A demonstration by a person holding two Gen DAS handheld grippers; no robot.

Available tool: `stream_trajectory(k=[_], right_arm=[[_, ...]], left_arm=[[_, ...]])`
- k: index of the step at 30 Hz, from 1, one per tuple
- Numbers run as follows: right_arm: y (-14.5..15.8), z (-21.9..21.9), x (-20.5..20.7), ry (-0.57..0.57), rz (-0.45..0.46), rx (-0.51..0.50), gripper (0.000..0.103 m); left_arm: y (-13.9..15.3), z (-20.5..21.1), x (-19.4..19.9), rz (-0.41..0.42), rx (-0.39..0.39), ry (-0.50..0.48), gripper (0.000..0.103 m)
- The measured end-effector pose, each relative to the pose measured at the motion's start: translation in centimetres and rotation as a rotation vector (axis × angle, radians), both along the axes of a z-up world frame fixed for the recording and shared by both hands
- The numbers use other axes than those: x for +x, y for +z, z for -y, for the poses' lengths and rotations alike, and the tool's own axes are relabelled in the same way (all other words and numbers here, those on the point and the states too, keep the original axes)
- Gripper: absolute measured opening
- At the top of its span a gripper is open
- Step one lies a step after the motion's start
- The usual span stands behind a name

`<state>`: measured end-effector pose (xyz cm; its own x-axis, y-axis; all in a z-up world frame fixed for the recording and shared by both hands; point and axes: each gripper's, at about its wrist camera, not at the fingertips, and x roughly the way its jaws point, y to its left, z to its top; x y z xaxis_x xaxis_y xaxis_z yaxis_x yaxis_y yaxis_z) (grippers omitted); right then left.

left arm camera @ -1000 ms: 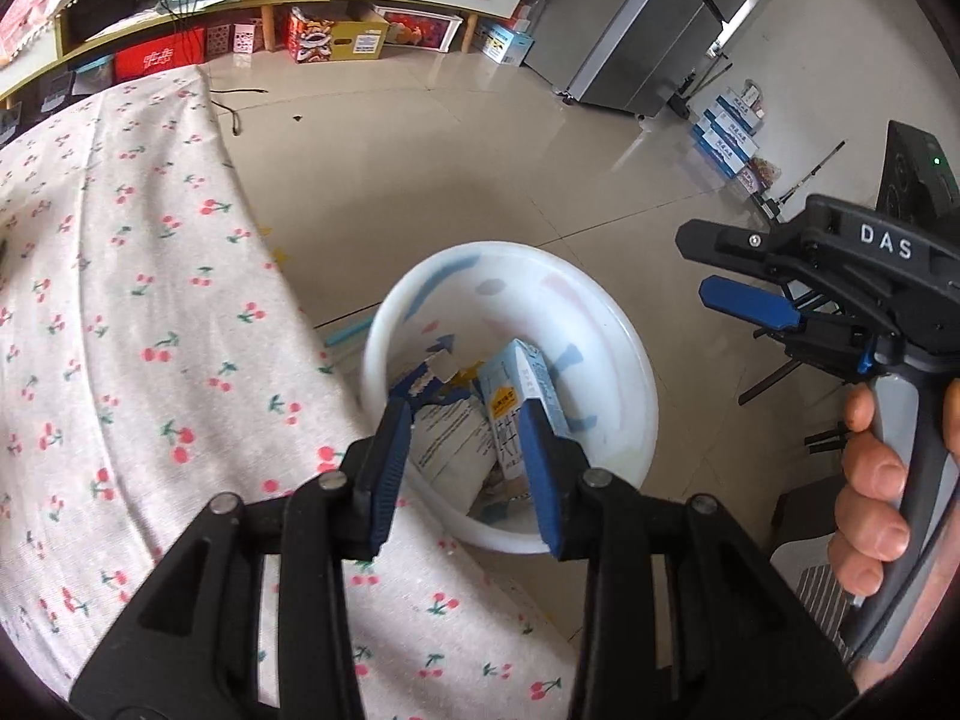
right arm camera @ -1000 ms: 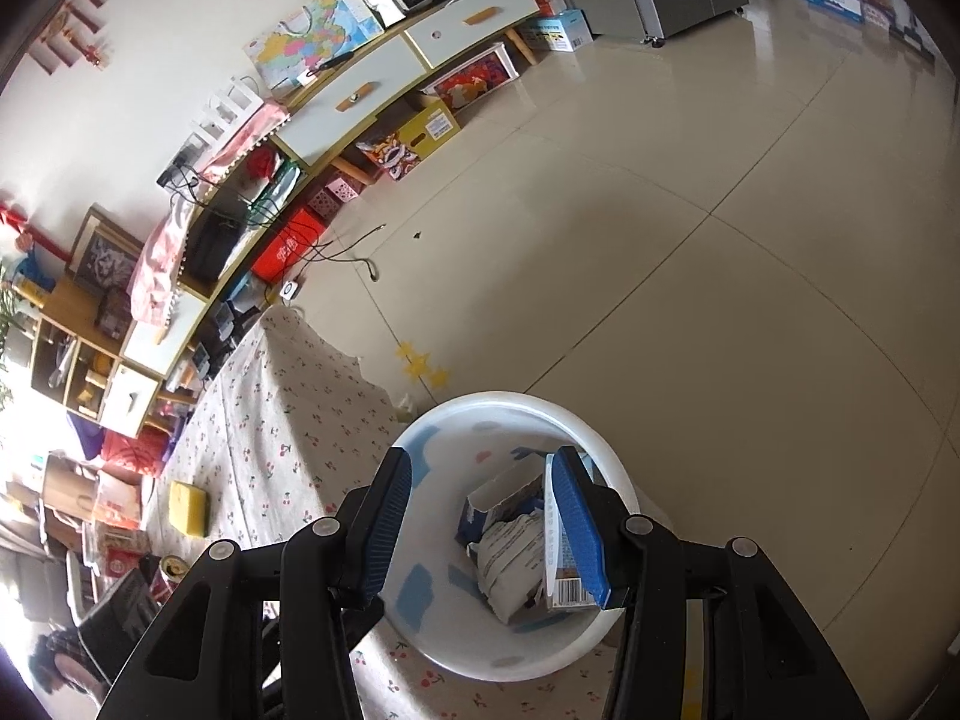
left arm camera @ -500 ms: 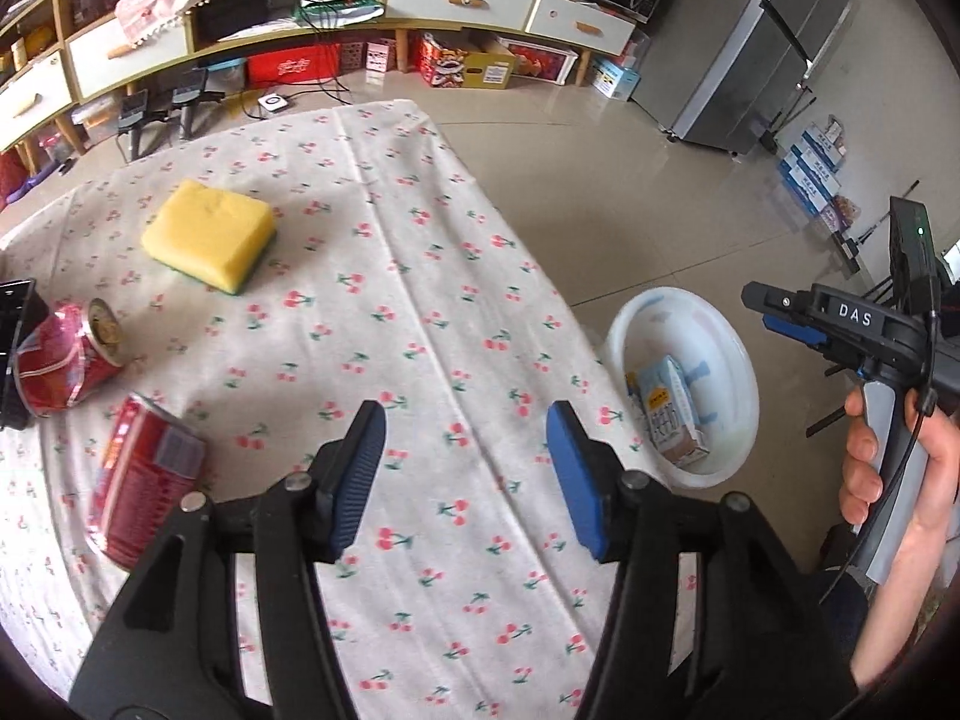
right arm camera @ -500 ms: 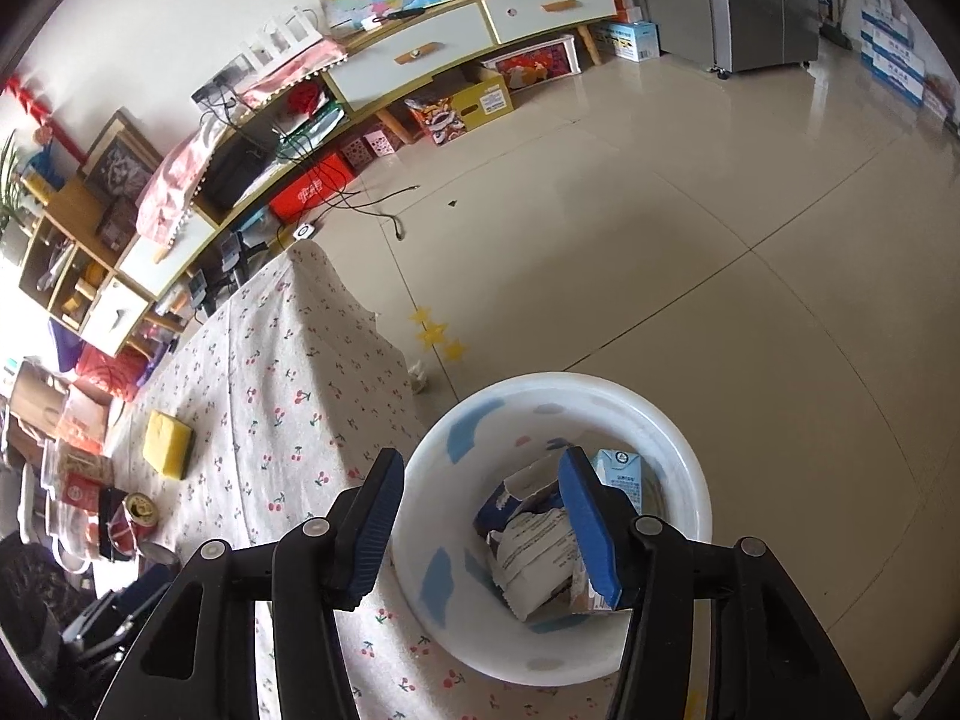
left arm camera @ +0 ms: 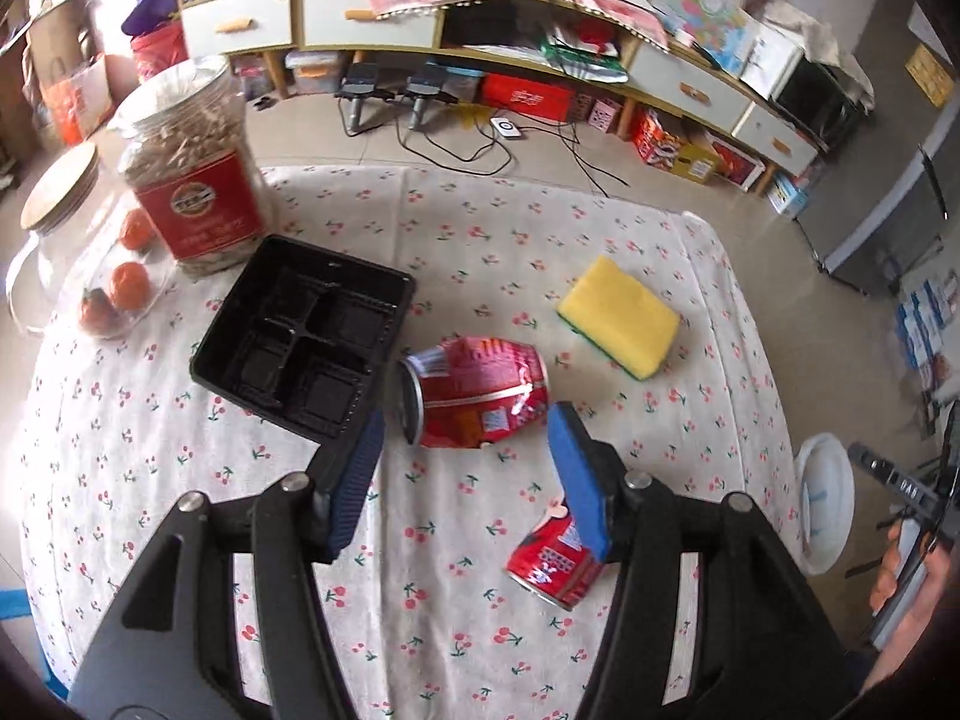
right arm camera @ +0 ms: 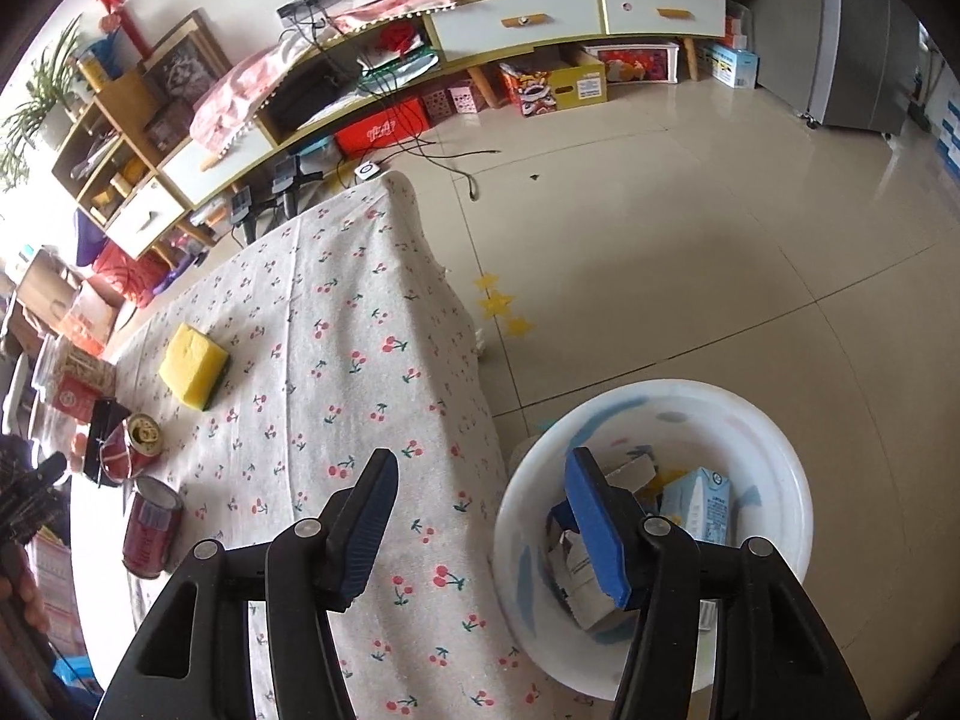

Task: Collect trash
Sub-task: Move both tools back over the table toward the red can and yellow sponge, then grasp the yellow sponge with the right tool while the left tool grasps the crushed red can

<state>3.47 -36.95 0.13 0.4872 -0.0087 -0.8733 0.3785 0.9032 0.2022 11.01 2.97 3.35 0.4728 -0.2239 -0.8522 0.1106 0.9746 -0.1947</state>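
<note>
My left gripper (left arm camera: 465,474) is open and empty above the cherry-print tablecloth (left arm camera: 492,240). A crushed red can (left arm camera: 477,399) lies just beyond its fingertips. A second crushed red can (left arm camera: 555,558) lies by the right finger. A black plastic tray (left arm camera: 303,339) sits to the left. My right gripper (right arm camera: 486,525) is open and empty, over the table's edge beside the white bin (right arm camera: 774,438) on the floor. The bin holds cartons (right arm camera: 699,504) and paper. Both cans (right arm camera: 153,531) also show in the right wrist view.
A yellow sponge (left arm camera: 618,315) lies at the right of the table. A jar with a red label (left arm camera: 192,180) and a clear bag of oranges (left arm camera: 114,294) stand at the far left. The bin (left arm camera: 825,501) sits off the table's right edge.
My left gripper has swung from over the bin back across the table to the crushed cans. My right gripper has shifted left so it straddles the table edge and the bin.
</note>
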Motion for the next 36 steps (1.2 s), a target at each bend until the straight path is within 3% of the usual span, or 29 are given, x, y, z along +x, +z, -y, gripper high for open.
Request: stream_trajectory(k=[4, 9, 12, 16, 19, 27, 30, 36], right_arm=[[-0.5, -1.9, 1.6, 0.046, -0.007, 0.006, 0.060], [-1.0, -4.7, 3.3, 0.116, -0.016, 0.001, 0.060], [-1.4, -6.1, 4.1, 0.162, -0.019, 0.030, 0.060], [-2.0, -8.4, 5.1, 0.219, -0.034, 0.007, 0.060], [-2.4, -9.4, 5.8, 0.244, -0.039, 0.036, 0.060], [-2.6, -12.1, 7.7, 0.297, -0.011, 0.022, 0.060], [-2.6, -13.1, 8.8, 0.312, 0.007, 0.018, 0.060], [-3.1, -14.7, 12.4, 0.336, 0.065, 0.051, 0.061]], left_arm=[[-1.4, -0.4, 1.0, -0.035, -0.011, 0.005, 0.059], [-2.2, 1.1, 1.7, -0.036, 0.043, -0.059, 0.059], [-2.0, 2.2, 2.3, -0.031, 0.095, -0.163, 0.059], [-2.0, 4.5, 2.7, 0.022, 0.260, -0.345, 0.074], [-2.4, 5.8, 2.6, 0.041, 0.353, -0.467, 0.074], [-3.0, 6.1, 3.0, 0.016, 0.413, -0.619, 0.074], [-2.3, 5.5, 3.0, 0.038, 0.440, -0.610, 0.074], [-0.8, 1.5, 5.1, 0.008, 0.321, -0.444, 0.074]])
